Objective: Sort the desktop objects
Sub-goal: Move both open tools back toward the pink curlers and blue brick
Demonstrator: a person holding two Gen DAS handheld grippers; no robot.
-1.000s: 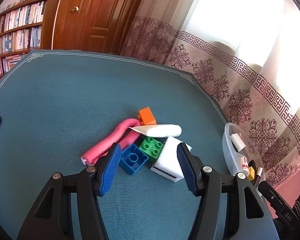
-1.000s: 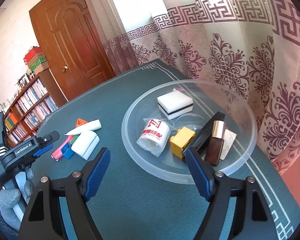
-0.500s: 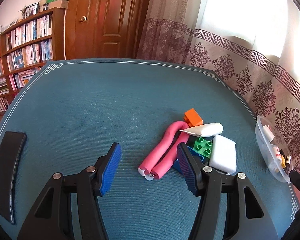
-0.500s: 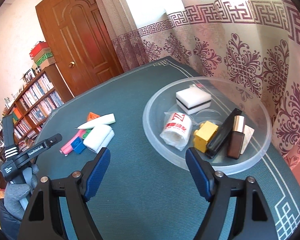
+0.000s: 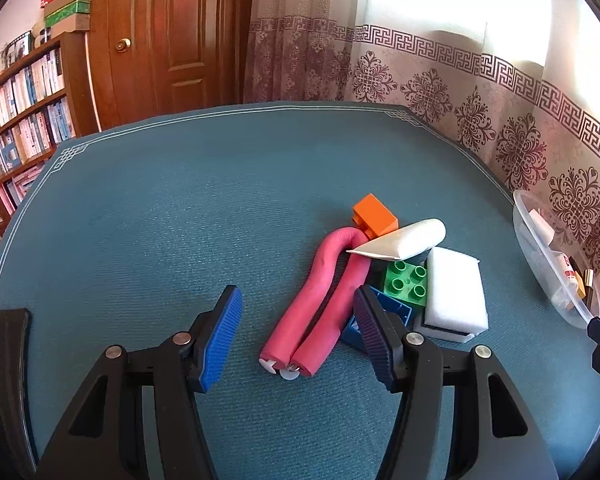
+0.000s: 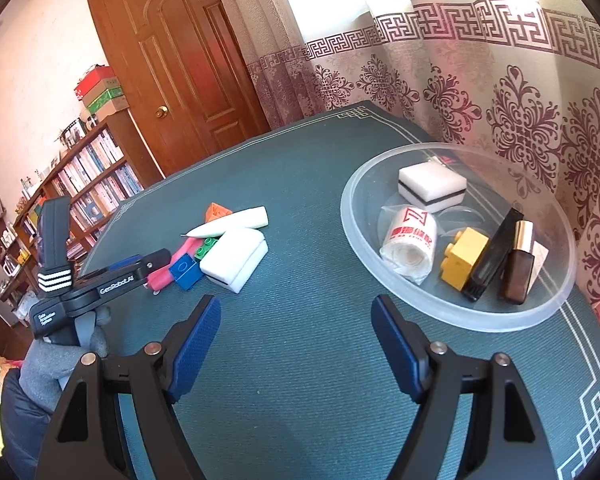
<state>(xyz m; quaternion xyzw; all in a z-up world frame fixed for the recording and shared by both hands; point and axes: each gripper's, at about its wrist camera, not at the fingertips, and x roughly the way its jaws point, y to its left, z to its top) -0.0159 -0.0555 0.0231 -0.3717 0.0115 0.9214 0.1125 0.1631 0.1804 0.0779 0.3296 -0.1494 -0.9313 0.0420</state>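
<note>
A wooden door (image 6: 180, 60) stands between a bookshelf (image 6: 88, 176) and patterned curtains (image 6: 480, 72).

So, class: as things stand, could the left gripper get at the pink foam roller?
Probably yes. The left gripper is open and empty, and the pink foam roller has its near ends uncovered between the jaws; only the blue brick crowds one side.

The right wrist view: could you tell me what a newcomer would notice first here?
Probably the clear plastic bowl at right by the curtain, holding a yellow brick and other small items. Next, the bright pile left of it on the teal table: a pink foam roller and white sponge.
</note>
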